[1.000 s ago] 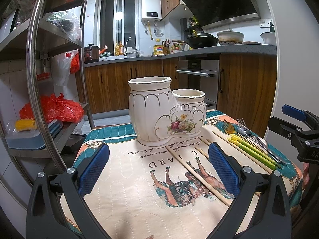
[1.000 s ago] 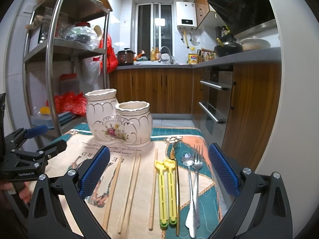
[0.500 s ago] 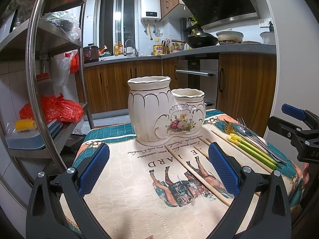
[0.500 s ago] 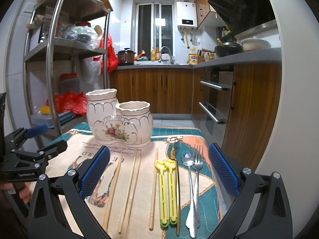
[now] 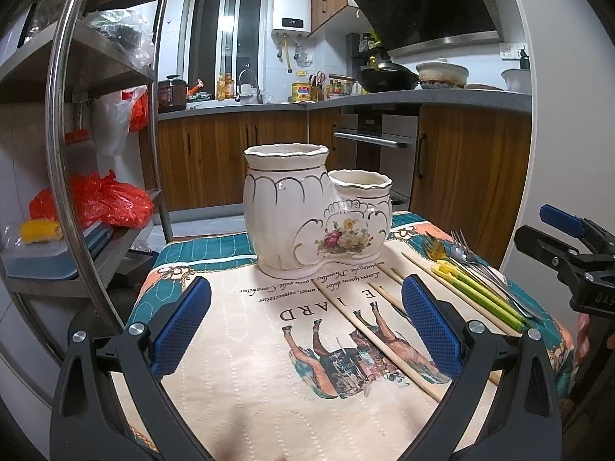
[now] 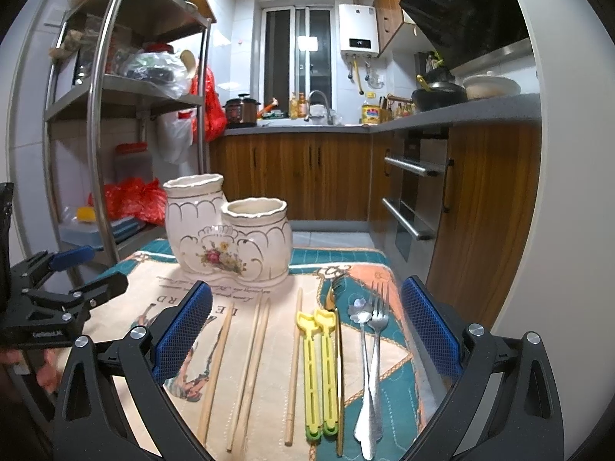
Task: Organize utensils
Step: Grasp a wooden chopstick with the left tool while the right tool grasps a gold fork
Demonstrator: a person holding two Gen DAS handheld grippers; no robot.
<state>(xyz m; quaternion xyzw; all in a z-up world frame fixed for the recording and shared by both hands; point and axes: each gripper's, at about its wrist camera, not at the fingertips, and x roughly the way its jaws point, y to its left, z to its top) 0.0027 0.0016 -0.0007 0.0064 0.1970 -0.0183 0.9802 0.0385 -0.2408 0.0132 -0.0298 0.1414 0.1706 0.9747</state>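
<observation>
Ceramic holder (image 5: 313, 207) stands empty-handed tongs away: left tongs (image 5: 305, 326) and right tongs (image 6: 305, 336) gape wide

Inside of both holder (image 5: 319, 207) cups not visible from either wrist view; contents could not be told. My left gripper's (image 5: 305, 326) right pad (image 5: 430, 326) covered part of the chopsticks (image 5: 369, 322). In the right wrist view, near ends of the fork (image 6: 378, 349) and spoon (image 6: 361, 361) ran close to the bottom edge, handles overlapping; gold utensil (image 6: 338, 345) mostly hidden behind the yellow tongs (image 6: 319, 368), type unclear. My left hand (image 6: 46, 368) was cut by the picture edge. Lettering on the cloth (image 5: 269, 345) was upside down, only partly legible. Bottles (image 6: 298, 105) by the sink were too small to identify.
</observation>
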